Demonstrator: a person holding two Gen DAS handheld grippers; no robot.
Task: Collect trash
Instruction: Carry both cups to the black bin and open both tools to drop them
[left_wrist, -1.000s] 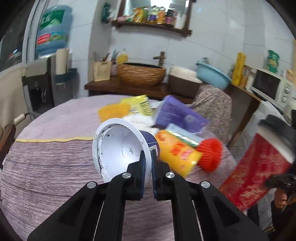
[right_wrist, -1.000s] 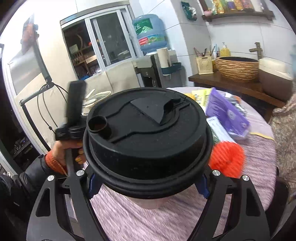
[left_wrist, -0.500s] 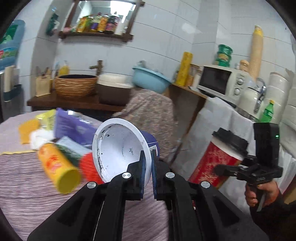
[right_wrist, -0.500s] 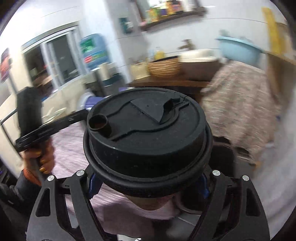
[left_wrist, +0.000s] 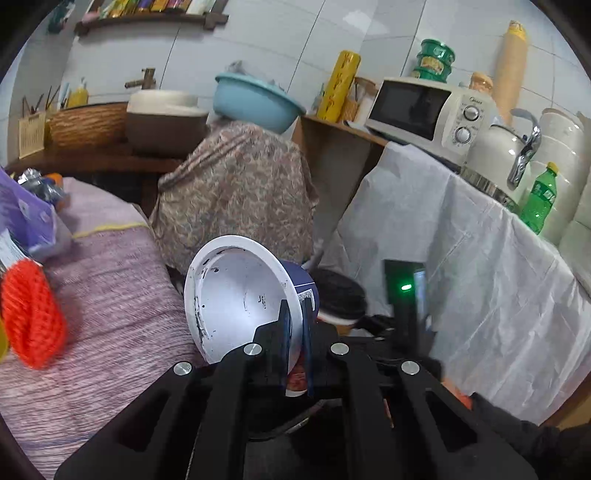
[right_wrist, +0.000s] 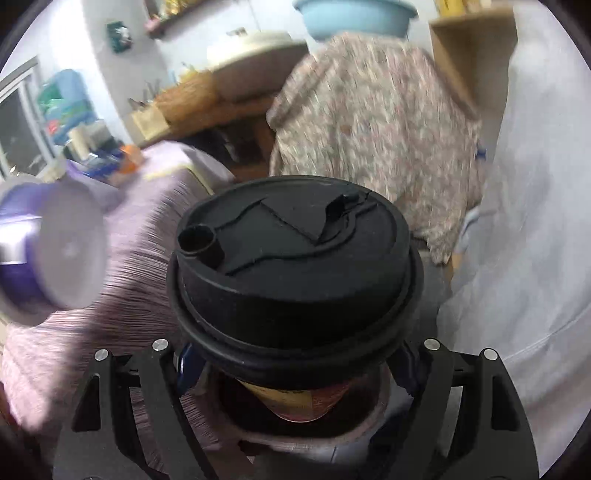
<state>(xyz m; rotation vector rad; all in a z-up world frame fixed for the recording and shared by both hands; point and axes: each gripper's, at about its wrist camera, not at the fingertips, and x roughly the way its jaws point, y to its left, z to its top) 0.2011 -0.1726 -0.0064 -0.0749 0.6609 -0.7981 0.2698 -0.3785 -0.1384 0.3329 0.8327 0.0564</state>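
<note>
A: What did the left gripper (left_wrist: 294, 332) have?

B: Its jaws were pinched almost together on the rim of a white paper bowl with a dark blue outside (left_wrist: 240, 295). One finger sat inside the wall, the other outside. The bowl lay tipped on its side, its empty, stained mouth facing the camera, held up beyond the edge of the round table under its mauve woven cloth (left_wrist: 110, 295).

A: And the right gripper (right_wrist: 295, 363)?

B: Its jaws stood wide, clamped on either side of a paper coffee cup with a black plastic lid (right_wrist: 291, 273). The blue pads pressed just under the lid's rim. A red and yellow printed wall showed below the lid.

A: Could either camera see the other's load?

B: Yes. The right wrist view caught the bowl, blurred, at its left edge. The left wrist view showed the black lid just past the bowl, near a white sheet draped over a counter (left_wrist: 480, 258).

A: Anything left on the table?

B: An orange-red knitted piece (left_wrist: 31, 317) and a purple packet (left_wrist: 26, 218), well apart from both grippers.
</note>
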